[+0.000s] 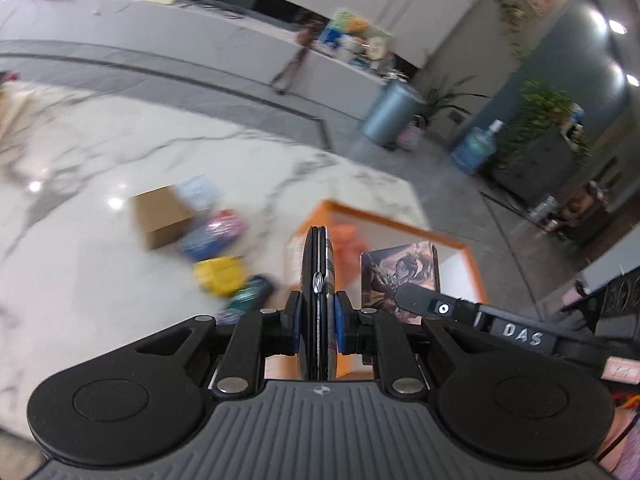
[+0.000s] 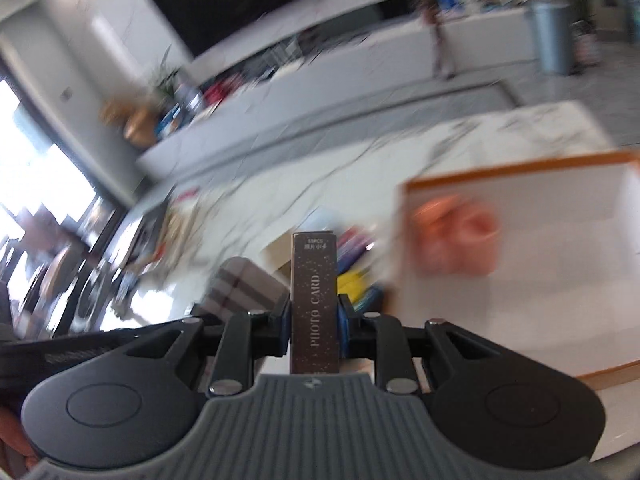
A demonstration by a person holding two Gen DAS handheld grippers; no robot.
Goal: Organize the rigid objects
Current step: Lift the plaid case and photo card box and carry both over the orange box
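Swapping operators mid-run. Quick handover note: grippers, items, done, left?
Left gripper: shut on a thin round disc-shaped case, held edge-on.
Right gripper: shut on a dark photo card box, upright between the pads.
Orange-rimmed white bin: on the marble table, an orange item already inside.
Loose pile still on the table: cardboard box, yellow item and other blurred pieces.
Done: both items gripped.
Left: likely put both into the bin, then clear the pile.
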